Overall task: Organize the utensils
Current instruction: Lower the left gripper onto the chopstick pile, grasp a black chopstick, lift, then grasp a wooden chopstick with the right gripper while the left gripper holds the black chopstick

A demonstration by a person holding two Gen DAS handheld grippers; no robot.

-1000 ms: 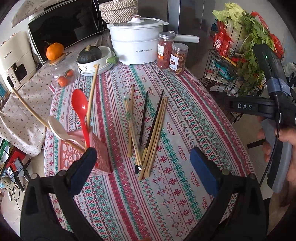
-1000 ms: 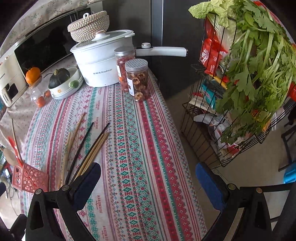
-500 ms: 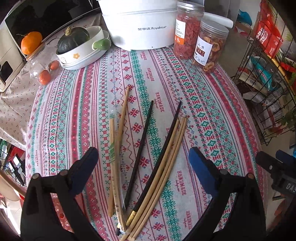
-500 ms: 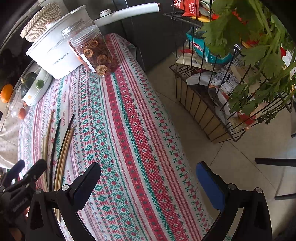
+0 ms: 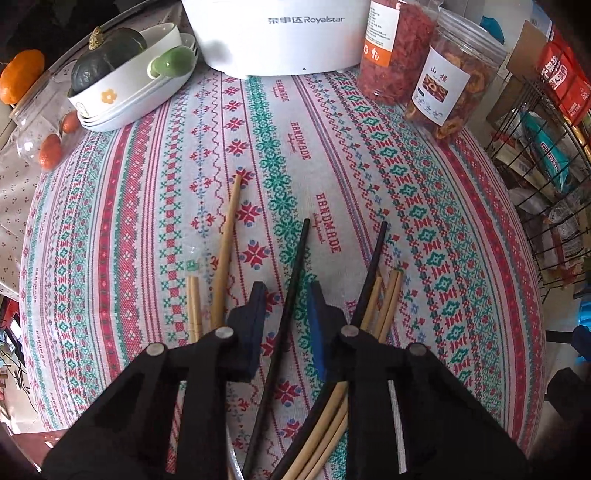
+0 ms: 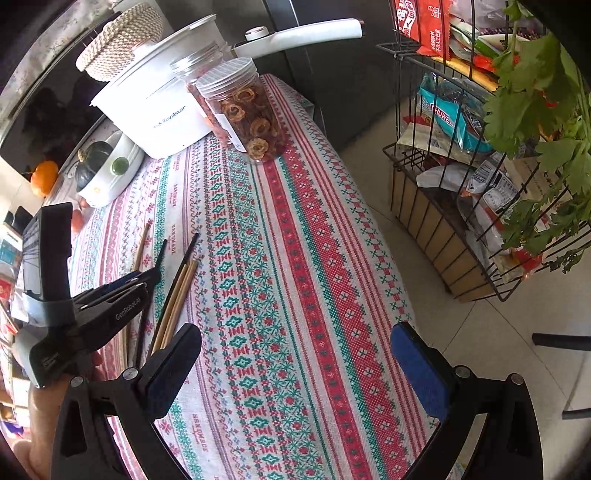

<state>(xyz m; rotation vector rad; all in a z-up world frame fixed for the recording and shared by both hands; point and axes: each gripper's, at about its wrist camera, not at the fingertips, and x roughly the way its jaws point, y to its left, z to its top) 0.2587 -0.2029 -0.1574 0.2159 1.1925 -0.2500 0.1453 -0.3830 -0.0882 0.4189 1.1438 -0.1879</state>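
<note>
Several chopsticks lie side by side on the patterned tablecloth [image 5: 443, 221]. My left gripper [image 5: 286, 295] points down over them, its jaws closing around one black chopstick [image 5: 299, 258]; a gap still shows on each side of it. A second black chopstick [image 5: 375, 258] and a bundle of bamboo chopsticks [image 5: 388, 302] lie to its right, and more bamboo ones [image 5: 227, 236] to its left. In the right wrist view the left gripper [image 6: 155, 273] sits over the chopsticks [image 6: 181, 291]. My right gripper [image 6: 295, 332] hangs open and empty near the table's right edge.
A white pot [image 5: 277, 33], two jars of dried fruit [image 5: 454, 85] and stacked bowls holding a squash [image 5: 125, 81] stand at the far side. A wire rack [image 6: 461, 221] with packets and greens stands on the floor beyond the table's right edge.
My left gripper came down onto the chopsticks and its jaws narrowed from wide open to either side of a black chopstick. The red utensil holder left its view. My right gripper tipped downward.
</note>
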